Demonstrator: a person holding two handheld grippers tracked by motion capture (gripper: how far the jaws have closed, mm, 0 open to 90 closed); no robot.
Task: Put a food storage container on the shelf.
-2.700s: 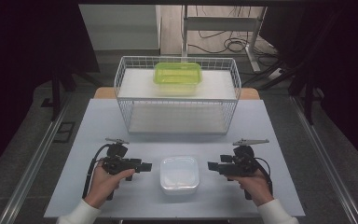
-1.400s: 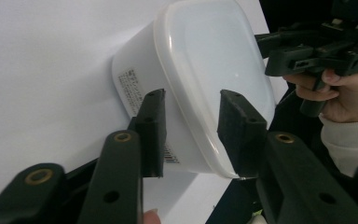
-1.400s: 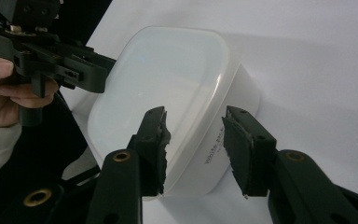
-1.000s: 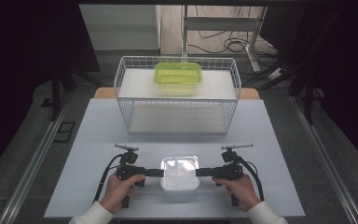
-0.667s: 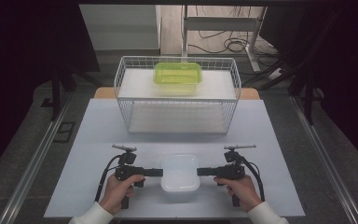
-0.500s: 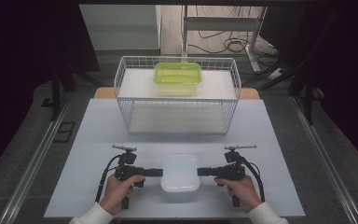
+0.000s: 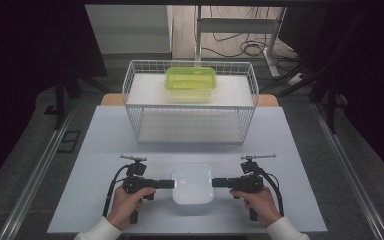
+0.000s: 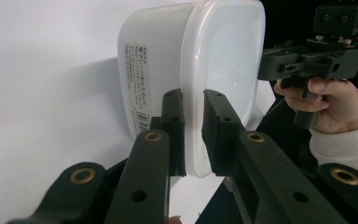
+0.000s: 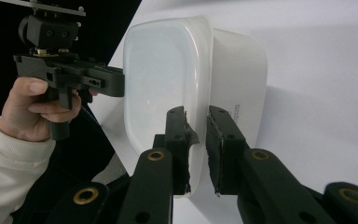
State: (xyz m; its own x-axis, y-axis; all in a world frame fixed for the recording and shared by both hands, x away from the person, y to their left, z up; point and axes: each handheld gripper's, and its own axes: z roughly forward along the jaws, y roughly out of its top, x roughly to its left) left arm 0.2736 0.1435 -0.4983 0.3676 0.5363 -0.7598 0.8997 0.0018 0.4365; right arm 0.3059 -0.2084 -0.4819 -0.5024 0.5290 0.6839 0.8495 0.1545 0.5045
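A white lidded plastic container sits near the table's front edge, between my two grippers. My left gripper comes in from the left, shut on the container's rim, with one jaw on either side of the lid's edge. My right gripper holds the opposite rim the same way. The container carries a printed label on its side wall. I cannot tell whether its base rests on the table or hangs just above it.
A white wire basket stands at the back of the grey-white table. A green lidded container lies on top of it. The table's front edge runs just behind the person's hands.
Both grippers moved inward from beside the white container and shut on its left and right rims. Over the last half second nothing visibly moved.
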